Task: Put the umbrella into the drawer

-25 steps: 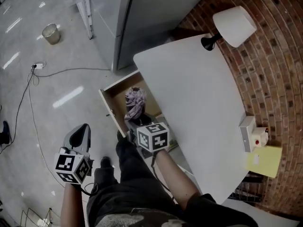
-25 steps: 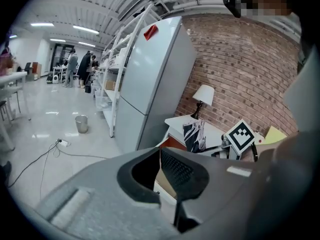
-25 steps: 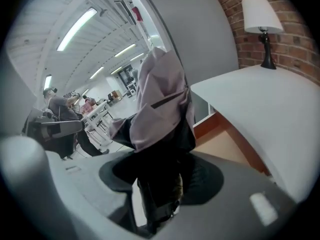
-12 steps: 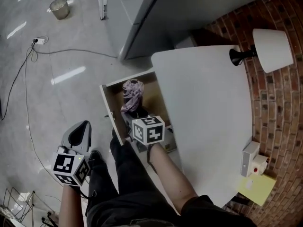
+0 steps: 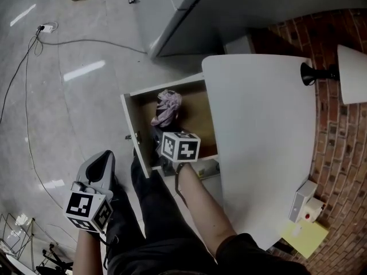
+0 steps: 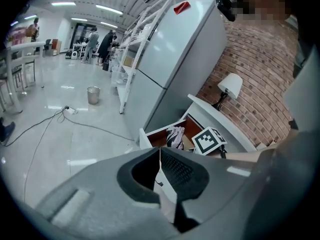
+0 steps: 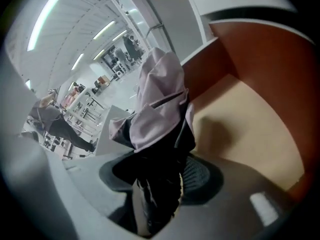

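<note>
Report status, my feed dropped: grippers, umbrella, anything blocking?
Right gripper shut on umbrella. Held over open drawer, not yet released. Left gripper shut, empty, off to the side. Drawer floor bare.

Umbrella (image 5: 167, 107): I read pale lilac-grey cloth, with black folds lower down.
Drawer (image 5: 133, 125): white walls, red-brown wood inner sides, tan bottom.
Table top (image 5: 258, 130): plain white.
Brick wall (image 5: 344, 142): red-brown with paler mortar lines.
Lamp (image 5: 352, 73): white shade, black base.
Floor (image 5: 69, 107): glossy pale grey, crossed by a dark cable (image 5: 92, 40).
Left gripper (image 6: 159, 154) and right gripper (image 7: 157, 176): matt grey bodies. I see black pads with a fine dimpled grid.
Marker cube (image 5: 179, 146): white faces with black square patterns.
Pad (image 5: 304, 236): yellow.
Fridge (image 6: 175, 69): grey-white, and I note a red tag (image 6: 181, 7) on it.
</note>
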The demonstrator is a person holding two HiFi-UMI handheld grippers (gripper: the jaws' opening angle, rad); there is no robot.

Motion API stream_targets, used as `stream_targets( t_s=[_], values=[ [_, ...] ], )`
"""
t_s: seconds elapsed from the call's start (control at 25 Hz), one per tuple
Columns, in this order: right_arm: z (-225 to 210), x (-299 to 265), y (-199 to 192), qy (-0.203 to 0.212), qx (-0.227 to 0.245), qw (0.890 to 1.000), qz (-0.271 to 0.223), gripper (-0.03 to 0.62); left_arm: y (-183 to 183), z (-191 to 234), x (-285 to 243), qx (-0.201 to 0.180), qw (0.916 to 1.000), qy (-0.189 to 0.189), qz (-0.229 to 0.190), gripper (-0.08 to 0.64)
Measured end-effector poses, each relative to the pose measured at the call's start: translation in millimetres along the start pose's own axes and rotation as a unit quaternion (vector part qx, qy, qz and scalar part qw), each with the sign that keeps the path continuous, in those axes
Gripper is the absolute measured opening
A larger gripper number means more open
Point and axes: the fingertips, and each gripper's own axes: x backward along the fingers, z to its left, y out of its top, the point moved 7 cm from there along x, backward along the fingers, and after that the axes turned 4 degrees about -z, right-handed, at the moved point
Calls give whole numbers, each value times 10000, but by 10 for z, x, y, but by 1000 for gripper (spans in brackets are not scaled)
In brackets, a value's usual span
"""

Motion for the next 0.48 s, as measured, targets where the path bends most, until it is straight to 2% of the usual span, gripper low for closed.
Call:
stream_targets(
  t_s=[0.12, 0.28, 0.48],
  values=[
    [-139, -66, -73, -190, -171, 9996, 105, 230, -56, -9, -63, 129, 9999, -15, 79, 15],
    [-309, -154, -107, -557, -209, 9980, 206, 232, -118, 23, -163, 109, 9999, -28, 57, 15],
    [-454, -264, -112, -833, -244, 9957, 331, 233, -132, -44, -259, 276, 9995, -55, 132, 15]
  ],
)
